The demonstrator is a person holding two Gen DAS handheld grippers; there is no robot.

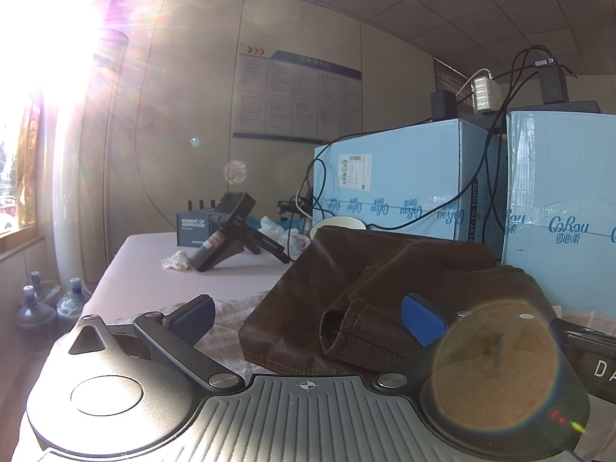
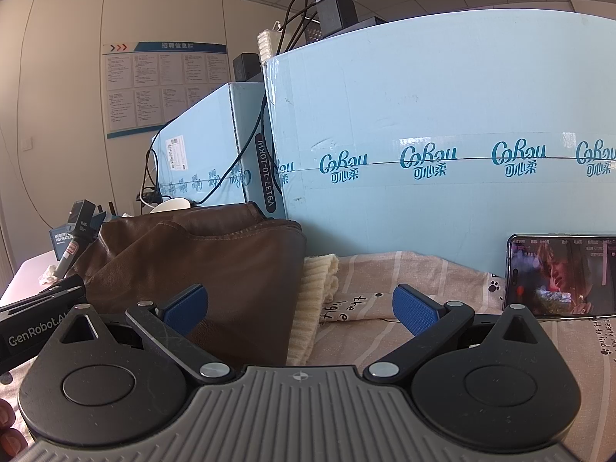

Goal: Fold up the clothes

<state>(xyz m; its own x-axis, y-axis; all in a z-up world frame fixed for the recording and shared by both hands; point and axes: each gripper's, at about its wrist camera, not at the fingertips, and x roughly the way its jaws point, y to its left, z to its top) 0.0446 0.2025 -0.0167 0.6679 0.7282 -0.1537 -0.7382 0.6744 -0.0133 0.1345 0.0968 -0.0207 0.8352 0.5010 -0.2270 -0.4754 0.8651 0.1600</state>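
Brown leather jacket (image 1: pixel 346 288) lies folded, creased.

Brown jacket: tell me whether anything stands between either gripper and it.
Nothing visible does. The brown jacket lies directly ahead of the open left gripper, sleeve cuff between its fingers. The open right gripper also faces it, with a cream knit beside it.

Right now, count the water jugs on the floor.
3, clustered on the floor left of the table under the window: one in front, one behind it, one to the right. The table edge may hide more.
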